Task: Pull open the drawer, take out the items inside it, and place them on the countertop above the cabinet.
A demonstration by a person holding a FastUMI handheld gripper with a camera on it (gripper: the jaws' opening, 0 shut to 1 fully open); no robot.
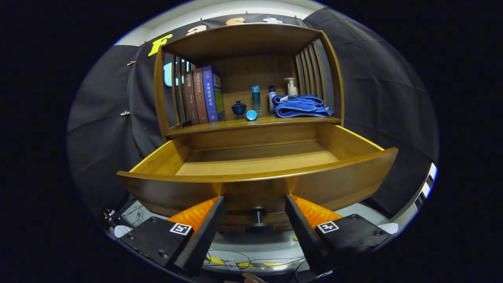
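We see the drawer (257, 165) pulled out, its front wall hiding the near floor. Our claw (255, 210) gapes wide, empty, fingers flanking the knob (257, 220) without touching.

3 books (202, 95) stand upright by the slatted side; loose cables (230, 261) lie on the floor below.

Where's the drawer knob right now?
In the gripper view, the knob sits on the open drawer's front, between the open gripper's fingers, untouched.
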